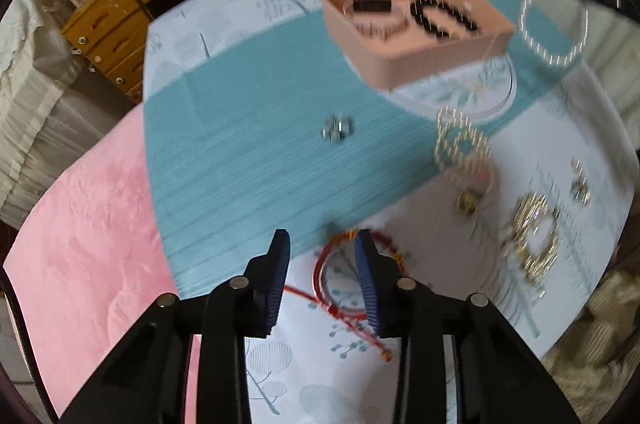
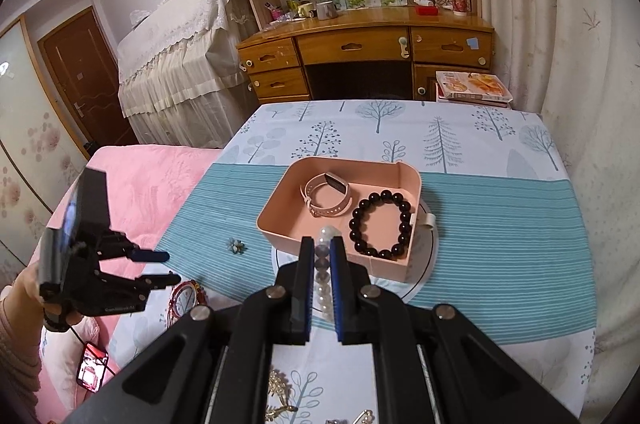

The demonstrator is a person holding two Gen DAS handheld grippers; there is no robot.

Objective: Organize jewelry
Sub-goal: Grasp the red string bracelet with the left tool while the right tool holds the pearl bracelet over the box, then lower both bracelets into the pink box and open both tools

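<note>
Right wrist view: right tongs (image 2: pixel 320 256) clamp a pearl bracelet (image 2: pixel 323 288) just short of the pink tray's (image 2: pixel 280 224) near wall, likely for depositing. Left tongs (image 1: pixel 322 248) spread wide over a red string bracelet (image 1: pixel 348 278) near table (image 1: pixel 240 164) edge.

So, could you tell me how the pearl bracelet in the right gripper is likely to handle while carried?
The pearl bracelet, pinched in the right gripper, is a loop of separate round beads, so it will probably dangle and swing. Smooth beads may slip between the pads. Released over the pink tray, it should collapse loosely.
</note>
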